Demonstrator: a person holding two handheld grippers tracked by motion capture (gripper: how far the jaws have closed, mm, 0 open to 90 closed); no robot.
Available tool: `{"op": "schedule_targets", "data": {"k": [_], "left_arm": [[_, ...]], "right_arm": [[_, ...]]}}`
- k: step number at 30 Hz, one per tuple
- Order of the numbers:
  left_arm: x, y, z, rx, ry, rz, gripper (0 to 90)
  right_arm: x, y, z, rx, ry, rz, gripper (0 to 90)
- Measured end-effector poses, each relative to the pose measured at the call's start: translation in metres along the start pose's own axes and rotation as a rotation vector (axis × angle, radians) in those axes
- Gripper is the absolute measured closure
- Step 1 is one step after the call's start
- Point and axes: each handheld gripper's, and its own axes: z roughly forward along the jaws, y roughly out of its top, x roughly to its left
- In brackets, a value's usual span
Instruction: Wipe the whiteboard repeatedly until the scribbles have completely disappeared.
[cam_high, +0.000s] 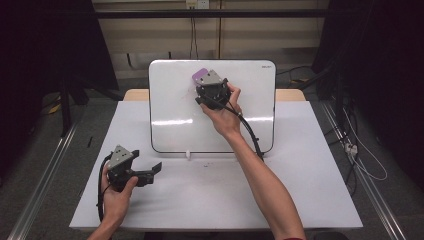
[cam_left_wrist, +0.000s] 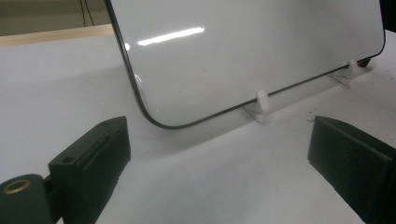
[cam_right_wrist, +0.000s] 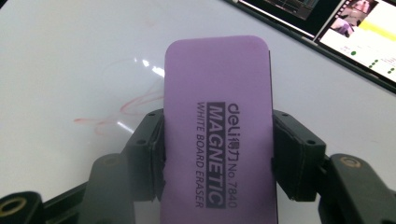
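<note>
Your right gripper (cam_right_wrist: 217, 154) is clenched on the purple rectangular magnetic whiteboard eraser (cam_right_wrist: 219, 121), faint red marks at nine o'clock; your left gripper (cam_left_wrist: 219, 154) stands released.

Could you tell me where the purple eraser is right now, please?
In the high view, the purple eraser is clamped in the right gripper against the upper middle of the whiteboard.
</note>
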Motion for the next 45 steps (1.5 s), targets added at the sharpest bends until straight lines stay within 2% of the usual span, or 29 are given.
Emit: {"op": "schedule_targets", "data": {"k": [1, 3, 4, 5, 8, 9, 11, 12, 14, 15, 16, 18, 20, 22, 25, 27, 29, 33, 34, 35, 41, 45], "left_arm": [[0.000, 0.000, 0.000, 0.000, 0.000, 0.000, 5.7], [-0.001, 0.000, -0.001, -0.002, 0.000, 0.000, 5.7], [-0.001, 0.000, -0.001, -0.003, 0.001, 0.000, 5.7], [0.000, 0.000, -0.001, -0.003, 0.001, 0.000, 5.7], [0.001, -0.001, -0.001, 0.000, 0.002, -0.001, 5.7], [0.001, -0.001, -0.001, 0.002, 0.003, -0.002, 5.7], [0.001, -0.001, 0.000, 0.004, 0.001, 0.000, 5.7], [0.000, 0.000, 0.001, 0.005, 0.002, 0.000, 5.7], [-0.001, 0.000, 0.001, 0.002, 0.001, 0.001, 5.7], [-0.001, 0.001, 0.000, 0.001, 0.000, 0.008, 5.7], [-0.002, 0.001, 0.000, -0.003, -0.002, 0.006, 5.7], [-0.002, 0.000, 0.000, 0.000, 0.001, 0.010, 5.7], [-0.001, 0.000, 0.000, 0.001, 0.000, 0.002, 5.7], [0.000, -0.001, 0.000, 0.001, -0.001, 0.005, 5.7], [-0.001, -0.001, -0.001, -0.001, -0.001, 0.000, 5.7], [-0.001, 0.000, 0.000, 0.000, -0.001, 0.002, 5.7], [-0.001, -0.001, 0.000, 0.000, 0.000, 0.002, 5.7], [0.000, -0.001, 0.001, 0.006, 0.001, -0.002, 5.7], [0.000, -0.001, 0.001, 0.007, 0.002, 0.003, 5.7], [-0.001, 0.000, 0.001, 0.005, 0.002, 0.004, 5.7], [-0.002, 0.000, 0.001, 0.000, -0.001, 0.010, 5.7], [-0.002, -0.001, 0.001, 0.003, -0.002, 0.012, 5.7]], "right_arm": [[-0.003, 0.000, 0.000, 0.001, 0.010, 0.014, 41.8], [-0.007, 0.000, 0.000, -0.001, -0.004, 0.017, 41.8], [-0.018, 0.001, 0.000, -0.006, -0.022, 0.053, 41.8], [-0.018, 0.001, 0.000, -0.006, -0.022, 0.053, 41.8], [-0.033, 0.003, -0.001, -0.012, -0.045, 0.088, 41.8], [-0.033, 0.002, -0.001, -0.010, -0.040, 0.097, 41.8], [-0.027, 0.002, 0.000, -0.008, -0.043, 0.069, 41.8], [-0.022, 0.001, 0.001, -0.003, -0.021, 0.071, 41.8], [-0.011, -0.001, 0.002, -0.001, -0.016, 0.056, 41.8], [-0.005, -0.002, 0.003, 0.000, 0.003, 0.050, 41.8], [0.005, -0.003, 0.003, -0.001, 0.014, 0.018, 41.8], [0.007, -0.002, 0.003, 0.001, 0.013, 0.003, 41.8], [0.001, -0.001, 0.003, 0.000, 0.031, 0.023, 41.8], [-0.008, 0.004, 0.003, -0.009, 0.004, 0.030, 41.8], [-0.020, 0.012, 0.005, -0.016, -0.020, 0.070, 41.8], [-0.020, 0.013, 0.008, -0.022, -0.024, 0.086, 41.8], [-0.013, 0.013, 0.012, -0.028, -0.013, 0.085, 41.8], [0.017, 0.013, 0.013, -0.020, 0.016, -0.011, 41.8], [0.030, 0.013, 0.014, -0.014, 0.030, -0.044, 41.8], [0.030, 0.013, 0.014, -0.014, 0.030, -0.044, 41.8], [0.062, 0.005, 0.012, -0.007, 0.085, -0.110, 41.8], [0.077, 0.001, 0.011, -0.005, 0.112, -0.160, 41.8]]}}
